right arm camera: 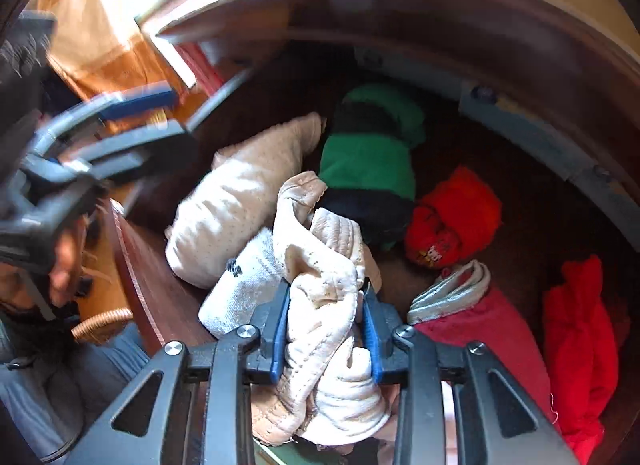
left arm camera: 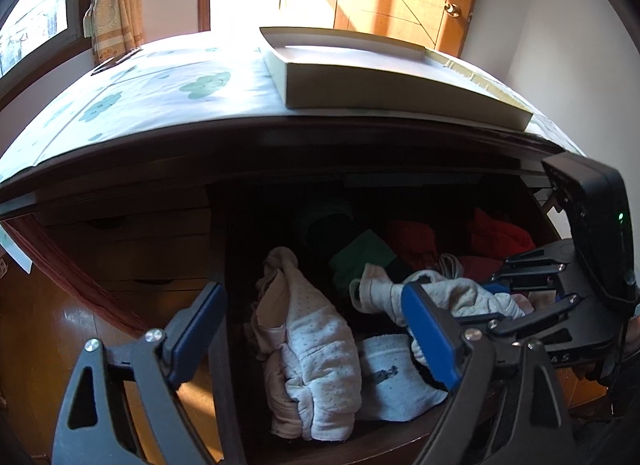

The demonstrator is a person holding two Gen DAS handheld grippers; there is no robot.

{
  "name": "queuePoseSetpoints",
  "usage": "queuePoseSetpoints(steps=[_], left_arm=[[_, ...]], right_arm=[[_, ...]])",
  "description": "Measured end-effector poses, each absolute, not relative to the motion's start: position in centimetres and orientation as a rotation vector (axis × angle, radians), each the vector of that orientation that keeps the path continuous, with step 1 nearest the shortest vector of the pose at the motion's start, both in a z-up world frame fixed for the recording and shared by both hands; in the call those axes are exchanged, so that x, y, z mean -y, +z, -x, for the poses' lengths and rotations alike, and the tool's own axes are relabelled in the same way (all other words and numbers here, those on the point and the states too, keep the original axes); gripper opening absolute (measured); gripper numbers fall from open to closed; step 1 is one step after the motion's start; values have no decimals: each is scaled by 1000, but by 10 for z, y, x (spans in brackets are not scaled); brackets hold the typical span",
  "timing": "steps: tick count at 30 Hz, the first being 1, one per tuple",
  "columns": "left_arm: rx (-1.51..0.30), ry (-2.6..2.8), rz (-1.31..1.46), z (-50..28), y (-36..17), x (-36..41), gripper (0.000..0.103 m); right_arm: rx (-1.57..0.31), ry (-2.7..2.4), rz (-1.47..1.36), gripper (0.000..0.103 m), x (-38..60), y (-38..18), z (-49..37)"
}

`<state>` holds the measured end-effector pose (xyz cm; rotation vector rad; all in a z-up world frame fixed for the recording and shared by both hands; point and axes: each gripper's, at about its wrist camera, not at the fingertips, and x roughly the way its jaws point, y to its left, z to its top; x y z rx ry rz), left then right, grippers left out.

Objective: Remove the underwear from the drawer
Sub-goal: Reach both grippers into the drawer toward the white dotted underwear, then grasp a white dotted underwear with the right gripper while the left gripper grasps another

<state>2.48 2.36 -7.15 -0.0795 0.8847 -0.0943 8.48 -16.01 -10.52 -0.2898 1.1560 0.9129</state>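
The dark wooden drawer (right arm camera: 156, 293) stands open and holds several folded garments. My right gripper (right arm camera: 326, 293) is shut on a crumpled cream dotted pair of underwear (right arm camera: 320, 249), which bulges up between its blue pads. In the left wrist view the same right gripper (left arm camera: 516, 289) reaches in from the right with that cream underwear (left arm camera: 460, 297) in it. My left gripper (left arm camera: 316, 309) hangs open above the drawer's front left part, over a folded cream dotted garment (left arm camera: 316, 353), and nothing sits between its fingers. It shows blurred at the upper left of the right wrist view (right arm camera: 132, 105).
Also in the drawer: a white-grey folded piece (right arm camera: 244, 289), a green and black one (right arm camera: 368, 161), red ones (right arm camera: 456, 217) (right arm camera: 580, 337) and a dark red one with a silver waistband (right arm camera: 492, 329). A shallow box (left arm camera: 380, 77) lies on the flowered cloth (left arm camera: 160, 97) above.
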Motion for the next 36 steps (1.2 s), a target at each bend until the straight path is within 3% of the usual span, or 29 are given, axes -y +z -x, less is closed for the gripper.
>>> queuePoseSetpoints(steps=[8, 22, 27, 30, 36], left_arm=[[-966, -122, 41, -28, -91, -8, 66], [-1100, -91, -85, -46, -120, 7, 65], [-1134, -86, -163, -51, -125, 15, 61], [-1164, -77, -190, -55, -131, 15, 52], [-1210, -83, -261, -59, -138, 22, 52]], right_arm=[[-997, 876, 98, 33, 211, -70, -92], [-1007, 872, 103, 33, 218, -74, -107], [-1068, 908, 106, 33, 209, -84, -112], [-1075, 922, 112, 33, 208, -84, -112], [-1086, 935, 101, 33, 204, -97, -109]])
